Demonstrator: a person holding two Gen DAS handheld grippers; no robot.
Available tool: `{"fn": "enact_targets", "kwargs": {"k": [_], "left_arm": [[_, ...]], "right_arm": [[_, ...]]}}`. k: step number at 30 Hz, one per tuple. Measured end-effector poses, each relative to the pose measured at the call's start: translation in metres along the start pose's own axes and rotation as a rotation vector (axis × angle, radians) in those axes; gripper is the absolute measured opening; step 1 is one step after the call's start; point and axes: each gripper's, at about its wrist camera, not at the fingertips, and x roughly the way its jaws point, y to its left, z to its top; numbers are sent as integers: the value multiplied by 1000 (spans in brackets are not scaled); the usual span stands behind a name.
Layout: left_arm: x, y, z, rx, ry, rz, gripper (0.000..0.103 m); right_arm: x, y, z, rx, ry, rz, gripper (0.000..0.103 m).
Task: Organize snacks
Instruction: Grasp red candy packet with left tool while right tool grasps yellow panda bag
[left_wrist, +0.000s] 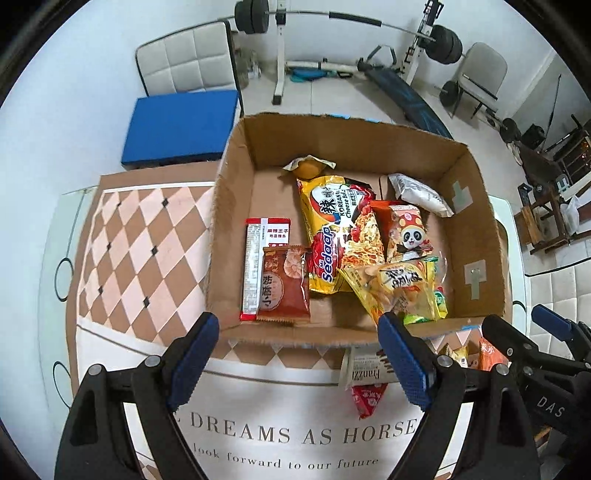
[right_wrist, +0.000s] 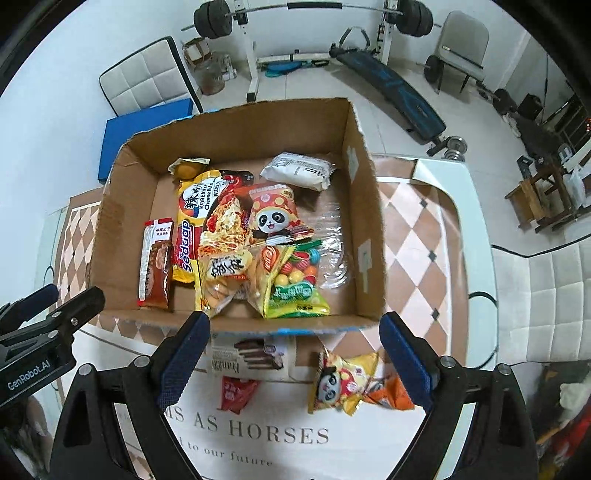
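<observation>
An open cardboard box (left_wrist: 236, 206) (right_wrist: 369, 206) on the table holds several snack packets: a yellow Sedaap noodle pack (left_wrist: 332, 236) (right_wrist: 192, 229), a panda packet (left_wrist: 404, 229) (right_wrist: 273, 214), a brown prawn packet (left_wrist: 284, 284) and a candy bag (right_wrist: 295, 280). In front of the box lie a Franzzi wafer pack (right_wrist: 255, 358) (left_wrist: 365, 365), a small red packet (right_wrist: 236, 393) (left_wrist: 365, 398), a second panda packet (right_wrist: 340, 384) and an orange packet (right_wrist: 391, 397). My left gripper (left_wrist: 299, 354) is open and empty near the box's front wall. My right gripper (right_wrist: 295, 354) is open and empty above the loose packets.
The table carries a checkered brown mat (left_wrist: 140, 243) with printed words. A blue cushion (left_wrist: 181, 125) and a white chair (left_wrist: 184, 62) stand behind the box. A weight bench (right_wrist: 388, 81) and barbell fill the back of the room. A white padded seat (right_wrist: 546, 306) is at right.
</observation>
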Motion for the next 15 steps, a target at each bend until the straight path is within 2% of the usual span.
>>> {"fn": "enact_targets", "kwargs": {"k": [5, 15], "left_arm": [[-29, -7, -16, 17, -81, 27, 88], [-80, -19, -36, 25, -199, 26, 88]], "right_arm": [[-28, -3, -17, -6, -51, -10, 95], [-83, 1, -42, -13, -142, 7, 96]]}}
